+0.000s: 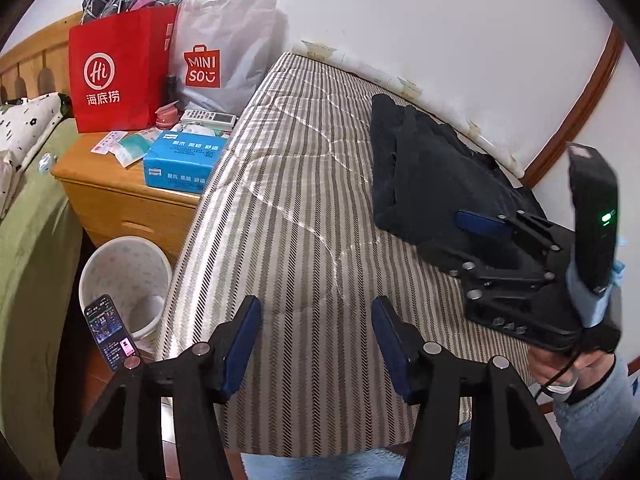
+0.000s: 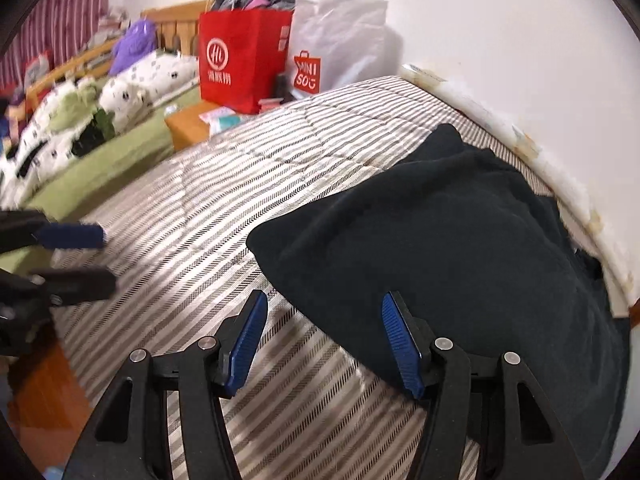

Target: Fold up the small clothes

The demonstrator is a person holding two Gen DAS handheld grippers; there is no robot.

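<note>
Across the striped mattress (image 1: pixel 288 216), by the white wall (image 1: pixel 440 20): one dark garment (image 2: pixel 460 248), bunched, lying on the side nearest the wall. Wooden nightstand (image 1: pixel 116 196) beside the mattress, bearing a red paper bag (image 1: pixel 120 76), a white plastic bag (image 1: pixel 228 52) and a blue tissue pack (image 1: pixel 182 160). White bin (image 1: pixel 128 276) on the floor below it. Right gripper (image 2: pixel 324 340): jaws spread, nothing between, at the garment's near edge. Left gripper (image 1: pixel 316 344): jaws spread, empty, over bare mattress.

Striped mattress (image 1: pixel 288 208) lies bare leftward; dark garment (image 2: pixel 460 248) and wall (image 1: pixel 440 20) block the right.
</note>
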